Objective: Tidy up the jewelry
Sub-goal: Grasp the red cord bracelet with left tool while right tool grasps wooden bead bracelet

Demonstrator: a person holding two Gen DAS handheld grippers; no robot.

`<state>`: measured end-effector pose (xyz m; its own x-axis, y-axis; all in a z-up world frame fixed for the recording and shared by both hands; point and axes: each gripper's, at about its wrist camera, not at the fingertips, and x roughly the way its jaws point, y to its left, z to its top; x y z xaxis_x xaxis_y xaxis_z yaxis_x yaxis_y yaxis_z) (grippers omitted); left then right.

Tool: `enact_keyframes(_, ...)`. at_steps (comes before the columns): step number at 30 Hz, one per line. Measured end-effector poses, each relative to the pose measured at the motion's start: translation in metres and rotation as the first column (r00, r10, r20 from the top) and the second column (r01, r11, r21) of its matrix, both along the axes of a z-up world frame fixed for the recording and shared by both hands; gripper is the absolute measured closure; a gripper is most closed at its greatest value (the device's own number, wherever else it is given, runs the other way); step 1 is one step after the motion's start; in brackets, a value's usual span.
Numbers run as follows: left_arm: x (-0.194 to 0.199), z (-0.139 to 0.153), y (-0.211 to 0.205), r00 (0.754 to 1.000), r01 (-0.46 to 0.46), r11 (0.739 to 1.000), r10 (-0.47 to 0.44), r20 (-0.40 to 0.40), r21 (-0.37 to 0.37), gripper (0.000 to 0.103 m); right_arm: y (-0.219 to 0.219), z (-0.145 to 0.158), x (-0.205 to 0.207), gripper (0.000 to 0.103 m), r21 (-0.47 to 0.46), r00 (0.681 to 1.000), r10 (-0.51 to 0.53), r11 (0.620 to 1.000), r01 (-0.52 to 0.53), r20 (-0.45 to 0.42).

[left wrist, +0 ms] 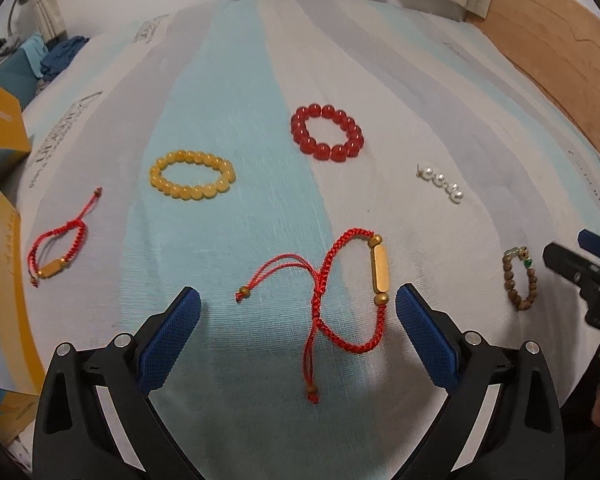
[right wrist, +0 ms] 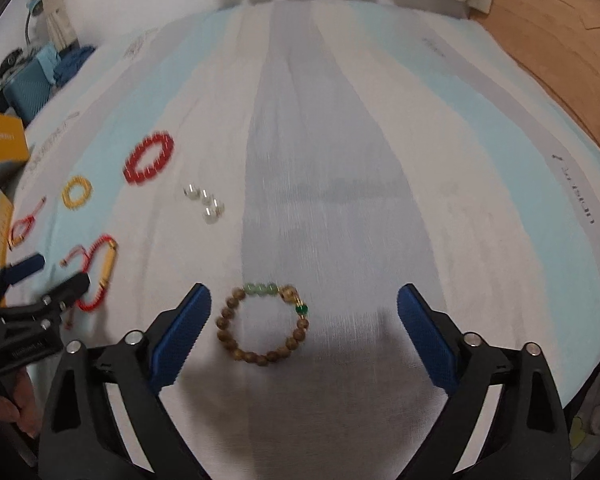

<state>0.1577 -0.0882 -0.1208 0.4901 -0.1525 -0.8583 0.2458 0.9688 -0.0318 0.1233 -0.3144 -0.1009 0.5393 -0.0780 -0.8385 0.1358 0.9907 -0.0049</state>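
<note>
Your left gripper [left wrist: 298, 300] is spread wide over the striped bedsheet [left wrist: 260, 80], its blue pads bracketing the larger red cord bracelet [left wrist: 340, 300] with the gold bar without touching it; the bracelet lies flat on the sheet, its loose cord ends trailing toward you. Your right gripper [right wrist: 304, 300] is likewise spread, nothing pinched, with the brown wooden bead bracelet [right wrist: 262, 322] lying on the sheet between its fingers, nearer the left pad and clear of both. None of the jewelry sits in a container: every piece lies loose on the bed. Beyond the left gripper you have the yellow bead bracelet [left wrist: 192, 176], the red bead bracelet [left wrist: 327, 133] and, off to the right, a short string of pearls [left wrist: 442, 185]; a smaller red cord bracelet [left wrist: 56, 256] lies far left. The only box-like things are the yellow cartons [left wrist: 0, 128] at the bed's left edge, and you cannot tell from here what they hold.
</note>
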Motion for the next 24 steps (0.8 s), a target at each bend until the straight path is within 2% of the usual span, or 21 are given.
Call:
enact_keyframes(4,0.004,-0.012,0.0,1.0,-0.018,1.0,0.018,-0.014,0.01,0.011,-0.003,-0.021,0.004,0.02,-0.01,0.998,0.005,1.0,-0.006,-0.057)
enact_keyframes(6,0.006,-0.017,0.001,0.999,-0.029,1.0,0.029,-0.019,0.001,0.01,-0.005,-0.034,0.008,0.029,-0.015,0.995,-0.003,1.0,0.001,-0.1)
enact_keyframes(7,0.007,-0.017,0.001,0.999,-0.032,0.999,0.032,-0.02,-0.003,0.01,-0.006,-0.038,0.009,0.029,-0.007,0.993,-0.002,1.0,0.001,-0.117)
enact_keyframes(9,0.008,-0.019,0.001,0.999,-0.04,0.999,0.04,-0.017,-0.006,0.011,-0.006,-0.041,0.01,0.03,0.0,0.992,-0.002,1.0,0.002,-0.124)
enact_keyframes(12,0.008,-0.02,-0.002,0.999,-0.028,1.0,0.028,-0.016,0.002,0.016,-0.004,-0.041,0.011,0.037,0.006,0.992,0.01,1.0,-0.009,-0.124)
enact_keyframes(15,0.006,-0.019,-0.004,1.0,-0.008,1.0,0.008,-0.019,0.004,0.026,-0.003,-0.042,0.011,0.046,0.012,0.991,0.016,1.0,-0.014,-0.13)
enact_keyframes(17,0.006,-0.019,-0.005,0.999,-0.007,1.0,0.007,-0.033,0.011,0.04,-0.003,-0.041,0.013,0.054,0.015,0.991,0.017,1.0,-0.016,-0.133)
enact_keyframes(24,0.002,-0.019,-0.007,0.999,0.018,0.999,-0.016,-0.043,0.037,0.055,0.002,-0.039,0.014,0.085,0.012,0.989,0.013,1.0,-0.012,-0.146)
